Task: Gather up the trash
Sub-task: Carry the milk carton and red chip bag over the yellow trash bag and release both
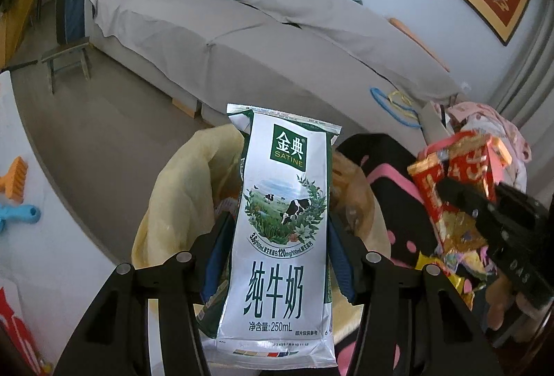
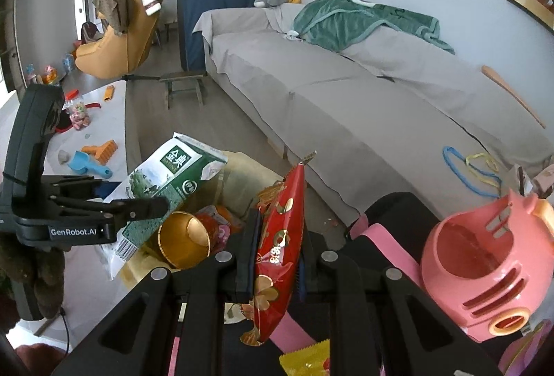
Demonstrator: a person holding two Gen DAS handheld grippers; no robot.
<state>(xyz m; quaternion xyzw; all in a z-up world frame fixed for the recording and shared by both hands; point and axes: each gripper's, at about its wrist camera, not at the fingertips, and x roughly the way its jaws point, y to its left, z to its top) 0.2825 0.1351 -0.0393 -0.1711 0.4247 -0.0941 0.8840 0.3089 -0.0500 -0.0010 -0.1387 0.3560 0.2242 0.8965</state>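
My left gripper [image 1: 277, 248] is shut on a white and green milk carton [image 1: 280, 237], held upright above a trash bin lined with a yellow bag [image 1: 180, 189]. The same carton [image 2: 162, 182] and left gripper [image 2: 138, 206] show in the right wrist view, over the bin [image 2: 242, 175], which holds a gold paper cup [image 2: 185, 239] and wrappers. My right gripper [image 2: 275, 251] is shut on a red snack wrapper [image 2: 280, 248], just right of the bin. That wrapper [image 1: 450, 182] and right gripper [image 1: 484, 206] also show in the left wrist view.
A grey sofa [image 2: 346, 99] with a green blanket [image 2: 363, 19] stands behind. A white table [image 2: 100, 119] with toys is at the left. A pink toy container [image 2: 481, 258] and a black-pink bag [image 1: 391, 196] lie at the right. A small stool [image 2: 183, 85] stands on the floor.
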